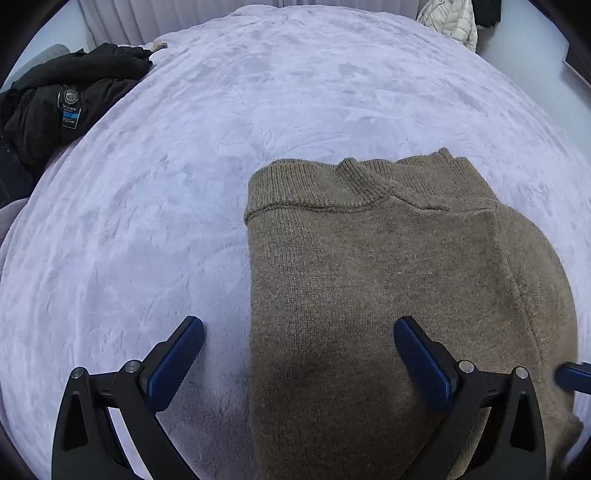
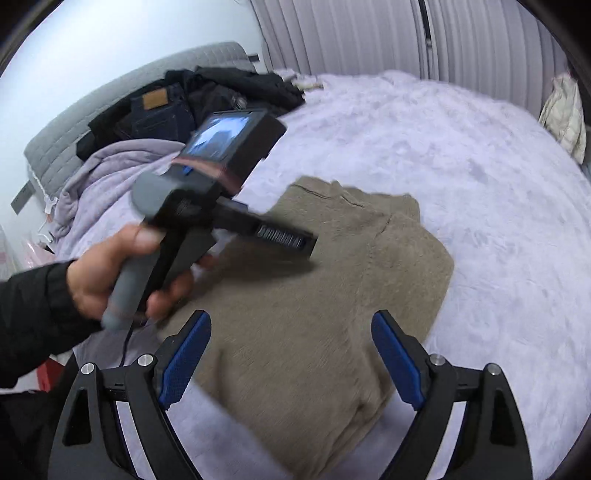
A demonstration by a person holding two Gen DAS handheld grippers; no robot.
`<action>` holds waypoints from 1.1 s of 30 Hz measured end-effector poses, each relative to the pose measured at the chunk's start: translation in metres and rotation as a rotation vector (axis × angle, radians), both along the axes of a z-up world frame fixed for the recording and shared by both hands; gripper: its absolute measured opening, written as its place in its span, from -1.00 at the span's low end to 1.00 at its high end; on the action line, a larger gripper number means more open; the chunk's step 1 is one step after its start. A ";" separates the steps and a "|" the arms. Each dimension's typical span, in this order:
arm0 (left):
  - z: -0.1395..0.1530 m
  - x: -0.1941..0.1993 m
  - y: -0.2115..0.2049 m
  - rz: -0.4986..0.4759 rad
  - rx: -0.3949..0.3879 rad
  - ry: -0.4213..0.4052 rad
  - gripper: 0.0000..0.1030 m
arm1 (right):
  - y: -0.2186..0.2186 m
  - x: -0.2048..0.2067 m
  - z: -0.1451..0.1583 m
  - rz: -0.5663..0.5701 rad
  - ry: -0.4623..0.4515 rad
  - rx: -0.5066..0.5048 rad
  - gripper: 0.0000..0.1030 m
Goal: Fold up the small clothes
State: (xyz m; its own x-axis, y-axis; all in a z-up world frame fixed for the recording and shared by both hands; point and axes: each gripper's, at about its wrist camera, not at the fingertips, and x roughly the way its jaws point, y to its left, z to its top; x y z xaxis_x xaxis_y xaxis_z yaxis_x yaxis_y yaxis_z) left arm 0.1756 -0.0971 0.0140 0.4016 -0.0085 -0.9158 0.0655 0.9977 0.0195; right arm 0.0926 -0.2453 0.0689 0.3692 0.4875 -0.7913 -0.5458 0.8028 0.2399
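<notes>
A brown knit sweater (image 1: 388, 277) lies folded flat on the lilac fleece bed cover (image 1: 184, 166), collar at the far end. My left gripper (image 1: 299, 328) is open and empty, hovering over the sweater's near left edge, with one finger over the blanket and one over the knit. In the right wrist view the sweater (image 2: 332, 295) lies ahead. My right gripper (image 2: 291, 325) is open and empty above its near part. The left gripper's body (image 2: 207, 177), held in a hand, hangs over the sweater's left side.
A pile of dark clothes (image 1: 59, 99) lies at the bed's far left, also in the right wrist view (image 2: 192, 99) with jeans and a bunched lilac blanket (image 2: 107, 173). A cream padded jacket (image 1: 450, 18) sits at the far right. Curtains (image 2: 369, 33) hang behind the bed.
</notes>
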 end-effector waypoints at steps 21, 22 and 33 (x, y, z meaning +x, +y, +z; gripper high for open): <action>0.024 -0.084 0.033 -0.147 -0.209 0.002 1.00 | -0.106 -0.003 -0.024 -0.370 0.196 0.227 0.77; 0.022 -0.082 0.034 -0.145 -0.228 0.013 1.00 | -0.106 0.002 -0.031 -0.374 0.218 0.232 0.77; -0.010 -0.054 0.017 -0.184 -0.479 0.147 1.00 | -0.055 0.024 -0.052 -0.296 0.232 0.163 0.99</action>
State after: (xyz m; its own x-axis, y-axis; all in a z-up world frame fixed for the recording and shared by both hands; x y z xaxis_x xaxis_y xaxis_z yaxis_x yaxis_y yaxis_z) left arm 0.1217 -0.0801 0.0038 0.2217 -0.4980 -0.8383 0.2082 0.8641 -0.4583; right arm 0.1171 -0.2998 0.0167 0.3332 0.5131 -0.7910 -0.2139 0.8582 0.4666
